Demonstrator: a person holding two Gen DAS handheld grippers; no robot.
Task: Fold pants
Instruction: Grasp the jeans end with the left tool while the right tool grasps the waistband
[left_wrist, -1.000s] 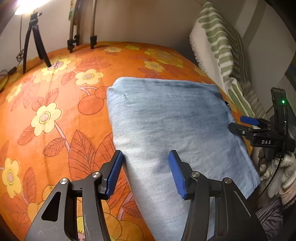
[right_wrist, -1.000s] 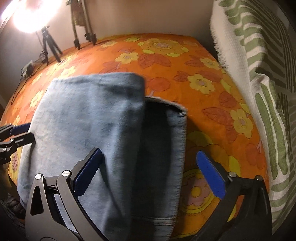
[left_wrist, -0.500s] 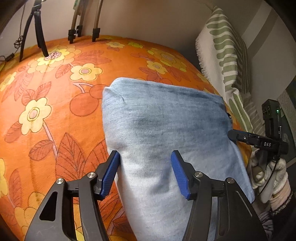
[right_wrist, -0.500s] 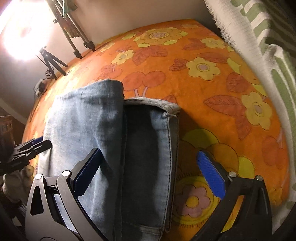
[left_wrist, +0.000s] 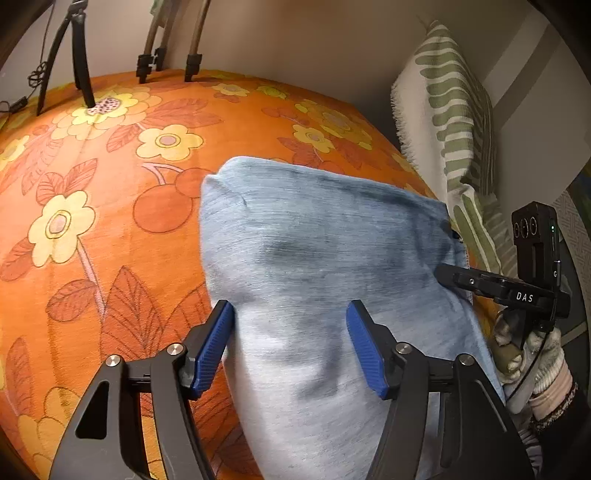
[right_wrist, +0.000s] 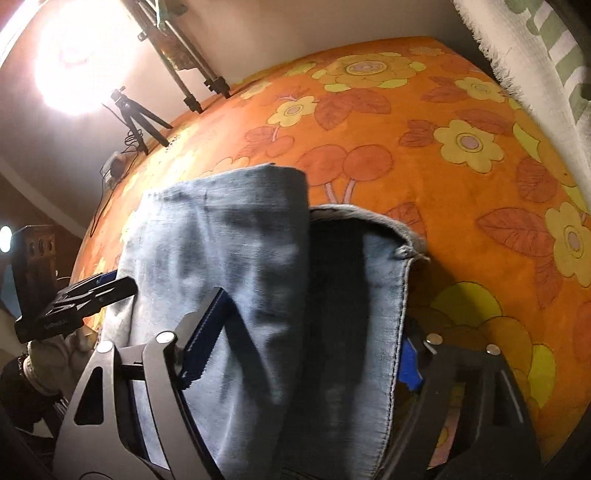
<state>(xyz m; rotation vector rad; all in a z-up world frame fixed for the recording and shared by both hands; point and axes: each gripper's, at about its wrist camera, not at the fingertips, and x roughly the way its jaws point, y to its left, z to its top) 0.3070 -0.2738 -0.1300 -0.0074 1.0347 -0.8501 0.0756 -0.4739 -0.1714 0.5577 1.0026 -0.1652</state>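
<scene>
The folded pants (left_wrist: 325, 266) lie on the orange flowered bedcover (left_wrist: 110, 206), near its striped pillow (left_wrist: 454, 122). The left gripper (left_wrist: 290, 347) is opening, its pads on both sides of the pants without pressing. The right gripper (right_wrist: 303, 343) is closing around the pants' other side, not yet squeezing.

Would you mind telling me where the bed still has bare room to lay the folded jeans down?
The orange floral bedspread lies bare left of the jeans, out to the tripod legs by the wall. Another free strip runs between the jeans and the green-striped cushion. The near edge is crowded: the left gripper opening, the right gripper closing, denim between both.
</scene>
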